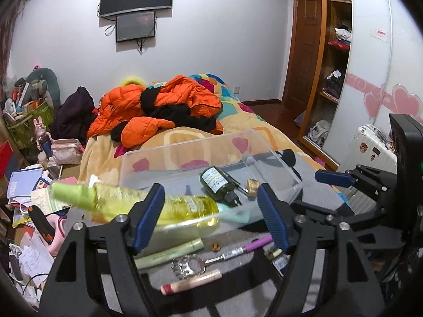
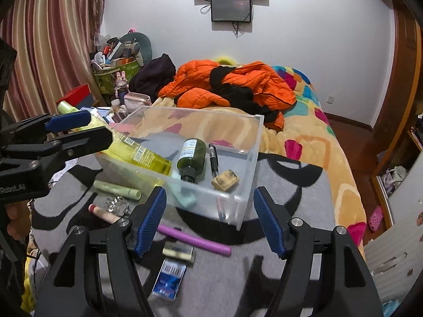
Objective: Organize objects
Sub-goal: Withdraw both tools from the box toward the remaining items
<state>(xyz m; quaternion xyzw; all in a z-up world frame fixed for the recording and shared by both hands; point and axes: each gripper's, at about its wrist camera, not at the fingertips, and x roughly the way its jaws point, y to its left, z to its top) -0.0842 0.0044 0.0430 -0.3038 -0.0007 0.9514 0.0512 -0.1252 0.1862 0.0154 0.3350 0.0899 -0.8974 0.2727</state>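
A clear plastic box (image 2: 248, 132) stands on a grey mat on the bed. In it lie a dark green bottle (image 2: 192, 158), a black pen (image 2: 213, 158), a tan eraser (image 2: 225, 180) and a pale teal item (image 2: 182, 194). A yellow bottle (image 2: 137, 152) with a green cap (image 1: 71, 194) leans over the box's left rim, its base inside. My left gripper (image 1: 211, 215) is open around that bottle; it also shows in the right wrist view (image 2: 76, 129). My right gripper (image 2: 210, 222) is open and empty, in front of the box, above a purple pen (image 2: 194, 240).
On the mat before the box lie a green tube (image 2: 116, 189), a metal watch (image 2: 116, 203), a pink tube (image 2: 104, 214), a small grey case (image 2: 178, 252) and a blue card (image 2: 169, 277). An orange jacket (image 2: 232, 87) lies behind. Clutter fills the left bedside (image 1: 29, 211).
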